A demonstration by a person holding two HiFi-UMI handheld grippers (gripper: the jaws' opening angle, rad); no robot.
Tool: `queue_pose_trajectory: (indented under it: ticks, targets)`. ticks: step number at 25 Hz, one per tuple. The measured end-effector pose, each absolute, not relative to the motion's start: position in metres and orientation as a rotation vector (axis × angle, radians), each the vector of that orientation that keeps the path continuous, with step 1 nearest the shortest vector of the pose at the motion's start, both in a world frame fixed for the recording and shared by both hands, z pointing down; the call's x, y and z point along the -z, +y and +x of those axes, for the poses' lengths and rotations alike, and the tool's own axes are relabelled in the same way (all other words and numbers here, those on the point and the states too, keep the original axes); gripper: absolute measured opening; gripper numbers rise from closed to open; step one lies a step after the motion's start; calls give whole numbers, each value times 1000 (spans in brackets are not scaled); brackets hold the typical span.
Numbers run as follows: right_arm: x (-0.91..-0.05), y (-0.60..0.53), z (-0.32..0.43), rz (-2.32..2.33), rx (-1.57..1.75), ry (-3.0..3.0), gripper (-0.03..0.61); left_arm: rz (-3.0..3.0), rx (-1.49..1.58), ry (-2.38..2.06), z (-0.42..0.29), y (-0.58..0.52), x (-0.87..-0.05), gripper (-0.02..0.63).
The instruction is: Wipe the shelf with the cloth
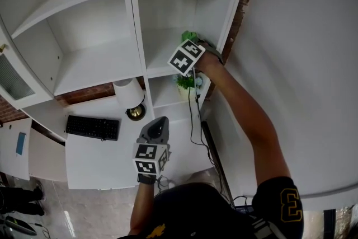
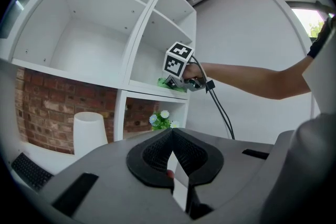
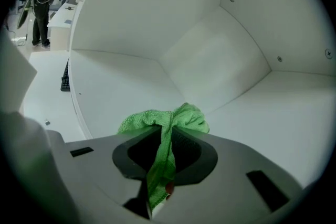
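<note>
A green cloth [image 3: 164, 128] is pinched between the jaws of my right gripper [image 3: 167, 124], which is shut on it inside a compartment of the white shelf unit [image 1: 100, 59]. In the head view the right gripper [image 1: 193, 47] reaches into the right-hand middle compartment, with a bit of green cloth [image 1: 187, 36] showing past its marker cube. From the left gripper view the cloth [image 2: 169, 83] lies on that shelf board under the right gripper [image 2: 181, 81]. My left gripper [image 1: 156, 127] hangs low over the white desk, jaws shut and empty; the left gripper [image 2: 171, 139] points at the shelf.
A white lamp [image 1: 128, 95] and a black keyboard [image 1: 92, 127] sit on the desk [image 1: 89, 159]. A small plant with flowers [image 1: 186, 82] stands in the compartment below the cloth. A black cable [image 1: 191, 120] hangs from the right gripper. A wall [image 1: 302, 64] is at the right.
</note>
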State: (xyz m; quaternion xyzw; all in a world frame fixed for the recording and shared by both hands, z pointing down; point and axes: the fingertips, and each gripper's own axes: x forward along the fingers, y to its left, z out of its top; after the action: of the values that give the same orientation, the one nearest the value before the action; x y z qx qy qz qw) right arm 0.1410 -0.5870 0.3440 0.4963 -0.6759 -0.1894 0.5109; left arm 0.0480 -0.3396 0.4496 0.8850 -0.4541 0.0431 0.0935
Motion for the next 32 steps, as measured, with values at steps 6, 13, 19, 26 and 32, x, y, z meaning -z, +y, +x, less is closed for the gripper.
queue_pose_trajectory:
  ticks: [6, 13, 19, 26, 32]
  targets:
    - [-343, -586, 148, 1210, 451, -1619, 57, 2634, -119, -1358, 47, -339, -443, 17]
    - [-328, -575, 146, 1222, 506, -1636, 63, 2631, -133, -1412, 37, -341, -437, 17]
    - [-284, -509, 72, 1445, 376, -2308, 63, 2527, -37, -1552, 8, -370, -437, 17]
    - [-319, -481, 22, 1623, 205, -2597, 63, 2507, -66, -1602, 2, -368, -438, 17]
    - [-336, -482, 8, 1749, 431, -2565, 63, 2455, -76, -1623, -10, -365, -450, 17]
